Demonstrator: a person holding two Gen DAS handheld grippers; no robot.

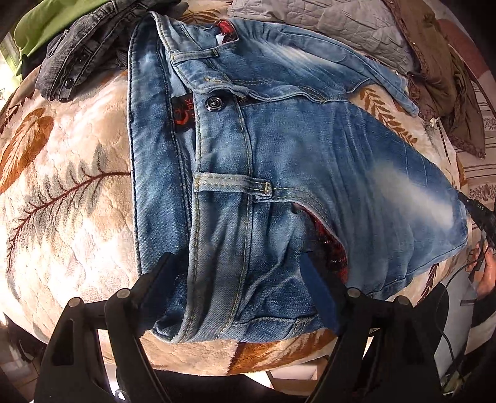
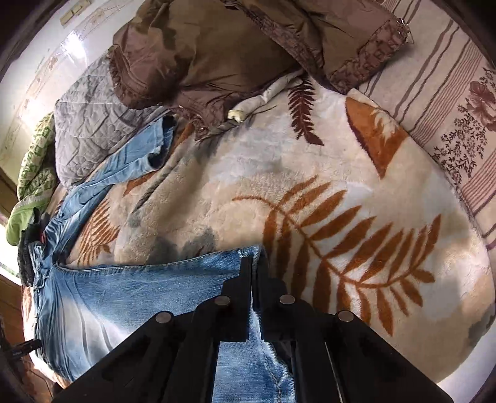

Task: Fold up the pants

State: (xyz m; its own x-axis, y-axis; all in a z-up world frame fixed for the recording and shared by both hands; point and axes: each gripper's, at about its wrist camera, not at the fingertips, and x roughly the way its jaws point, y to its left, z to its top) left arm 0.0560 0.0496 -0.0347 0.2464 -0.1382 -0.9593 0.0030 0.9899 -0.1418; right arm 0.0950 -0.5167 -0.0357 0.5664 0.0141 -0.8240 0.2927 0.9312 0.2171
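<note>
One pair of jeans [image 1: 279, 148] flat on the blanket [image 1: 68, 192], legs splayed apart.

Left gripper [image 1: 238, 266] wide, fingers straddling the waistband end, pads not pressing. Right gripper [image 2: 252, 269] pinched narrow at one leg's hem [image 2: 248, 252]; whether denim is actually between the pads, cannot tell. Second leg [image 2: 136, 161] runs off toward a grey quilt [image 2: 93, 124]. Around: one dark corduroy garment [image 1: 77, 55] by the waistband, one green cloth [image 1: 46, 24], two brown pillows [image 2: 201, 52], one striped sheet [image 2: 449, 102]. One hand [image 1: 485, 272] at the left view's right edge.
</note>
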